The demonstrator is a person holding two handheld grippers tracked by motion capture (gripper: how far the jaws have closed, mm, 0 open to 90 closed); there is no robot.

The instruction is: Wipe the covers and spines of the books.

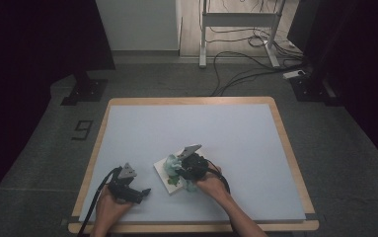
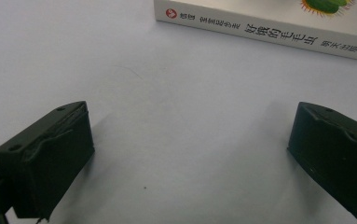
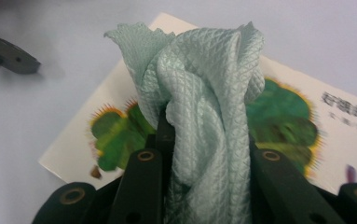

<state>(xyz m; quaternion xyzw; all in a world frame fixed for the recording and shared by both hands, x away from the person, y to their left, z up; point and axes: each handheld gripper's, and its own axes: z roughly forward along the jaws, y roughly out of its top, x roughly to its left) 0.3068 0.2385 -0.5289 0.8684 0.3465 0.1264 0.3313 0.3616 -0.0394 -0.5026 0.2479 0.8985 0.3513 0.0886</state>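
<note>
A white book [image 1: 169, 174] with a green picture on its cover lies flat on the table, left of centre near the front. Its cover [image 3: 288, 121] fills the background of the right gripper view, and its spine [image 2: 269, 32] crosses the top of the left gripper view. My right gripper [image 1: 180, 167] hovers over the book, shut on a bunched pale green cloth [image 3: 204, 102] that hangs down onto the cover. My left gripper [image 1: 144, 192] rests low on the table to the left of the book, its jaws wide apart with bare table between them.
The pale mat [image 1: 226, 138] covers most of the wooden table [image 1: 285, 143], with bare surface behind and to the right of the book. Beyond the table lie a grey floor, cables [image 1: 236, 64] and a metal frame's legs [image 1: 204, 44].
</note>
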